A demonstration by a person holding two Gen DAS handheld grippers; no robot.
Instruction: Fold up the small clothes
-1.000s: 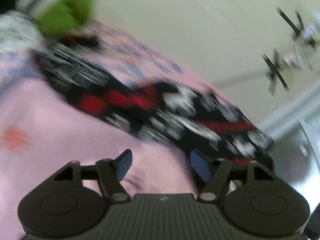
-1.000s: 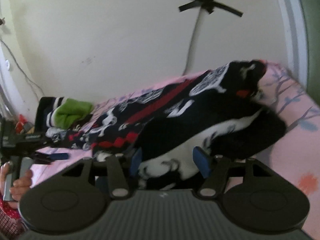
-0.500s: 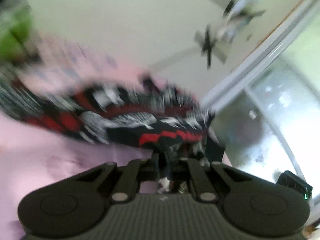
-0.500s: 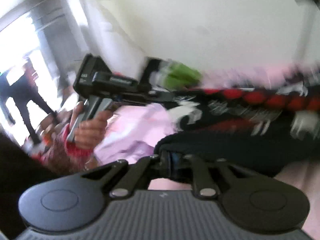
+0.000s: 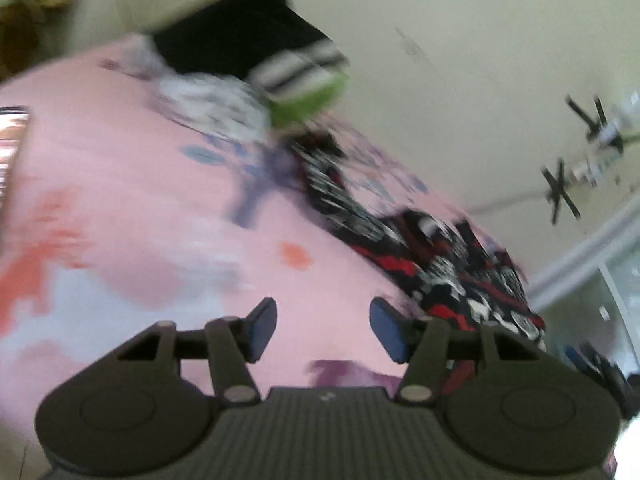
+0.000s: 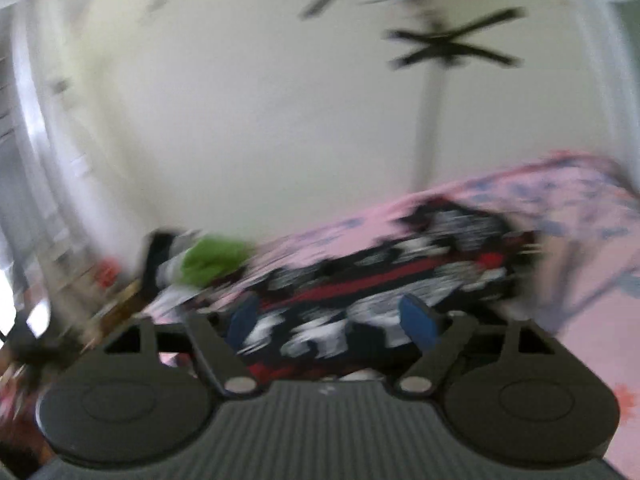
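A black, red and white patterned garment lies stretched along the pink bedsheet, to the right of my left gripper. That gripper's jaws are opening, with only bare sheet between the blue pads. In the right wrist view the same garment lies flat just past my right gripper. Its jaws are opening too and stand wide. Cloth shows in the gap, but the pads do not press on it. Both views are blurred.
A pile of other clothes, black, striped, green and white, sits at the far end of the bed by the cream wall. The green piece shows left of the garment. Black tape crosses mark the wall.
Half a second ago both grippers were shut on the patterned garment. Both have let go and opened. The left one has swung off it to the left, over bare sheet.
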